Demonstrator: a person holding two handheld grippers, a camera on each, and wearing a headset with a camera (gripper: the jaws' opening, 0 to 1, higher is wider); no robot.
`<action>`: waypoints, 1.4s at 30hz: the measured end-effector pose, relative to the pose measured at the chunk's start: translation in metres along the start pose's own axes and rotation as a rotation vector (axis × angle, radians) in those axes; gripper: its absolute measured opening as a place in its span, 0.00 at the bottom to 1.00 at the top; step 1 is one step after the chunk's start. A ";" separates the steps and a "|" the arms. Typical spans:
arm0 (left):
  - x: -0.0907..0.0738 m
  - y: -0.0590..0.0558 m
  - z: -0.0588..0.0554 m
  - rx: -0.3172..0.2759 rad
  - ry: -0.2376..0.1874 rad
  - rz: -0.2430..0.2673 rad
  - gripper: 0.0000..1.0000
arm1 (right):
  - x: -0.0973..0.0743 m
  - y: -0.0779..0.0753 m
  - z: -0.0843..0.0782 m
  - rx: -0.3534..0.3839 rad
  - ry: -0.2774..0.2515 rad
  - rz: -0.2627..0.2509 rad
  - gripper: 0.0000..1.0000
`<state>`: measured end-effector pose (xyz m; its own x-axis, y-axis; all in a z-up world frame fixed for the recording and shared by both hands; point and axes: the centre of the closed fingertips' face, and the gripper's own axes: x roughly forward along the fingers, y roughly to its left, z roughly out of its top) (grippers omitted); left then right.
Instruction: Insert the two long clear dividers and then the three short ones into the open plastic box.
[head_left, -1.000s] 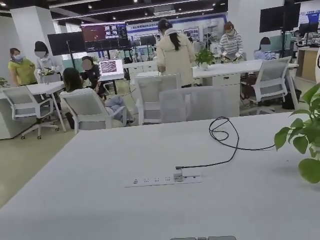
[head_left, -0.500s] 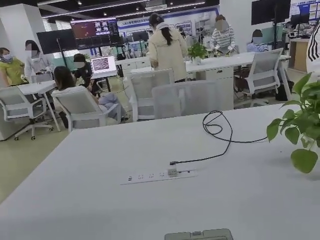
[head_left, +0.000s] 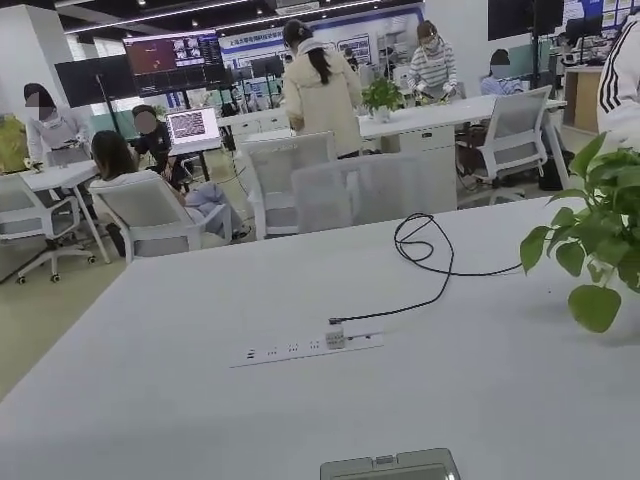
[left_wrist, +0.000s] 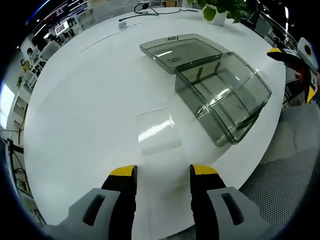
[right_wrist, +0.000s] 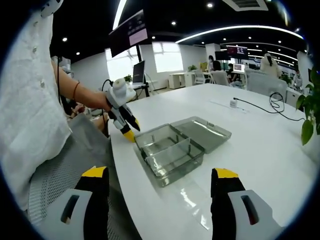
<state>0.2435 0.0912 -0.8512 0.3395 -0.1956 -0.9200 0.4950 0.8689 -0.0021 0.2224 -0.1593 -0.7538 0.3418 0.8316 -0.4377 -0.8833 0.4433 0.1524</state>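
**A:** Down dips the head camera since a second ago. More of the plastic box (head_left: 390, 466), its grey lid, slides into the bottom of the head view. Power strip (head_left: 305, 347) and plant (head_left: 595, 250) haven't budged on the tabletop (head_left: 150, 380).

**B:** And the tools?

**A:** Over at the near edge the left gripper (left_wrist: 163, 171) hovers, jaws parted and empty. Straight ahead of them lies a clear divider (left_wrist: 157, 131), flat on the tabletop and apart from the tips.

**B:** Where's the box from there?

**A:** Just right of the divider, by the near edge, with its lid thrown back toward the far side. There are lines inside, ribs or seated dividers, I cannot tell which.

**B:** Long axis of that sheet?

**A:** It runs roughly away from the jaws, though the fisheye makes it look close to square.

**B:** And the right gripper (right_wrist: 160, 173)?

**A:** Its jaws are spread wide with nothing held, and it sits off beyond the box's right side. I'd say the left is the nearer one for this pickup.
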 end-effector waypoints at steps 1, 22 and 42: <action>0.000 0.000 0.000 0.004 0.003 -0.002 0.40 | 0.000 0.000 0.000 0.001 -0.001 -0.001 0.85; 0.001 0.005 -0.002 0.108 0.148 -0.045 0.32 | -0.004 0.000 -0.006 0.025 -0.008 -0.037 0.82; -0.001 0.005 -0.002 0.095 0.170 -0.100 0.30 | -0.009 -0.001 -0.007 0.038 -0.012 -0.061 0.81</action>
<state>0.2442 0.0963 -0.8511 0.1490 -0.1916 -0.9701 0.5954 0.8006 -0.0666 0.2176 -0.1693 -0.7564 0.3988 0.8062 -0.4371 -0.8480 0.5057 0.1589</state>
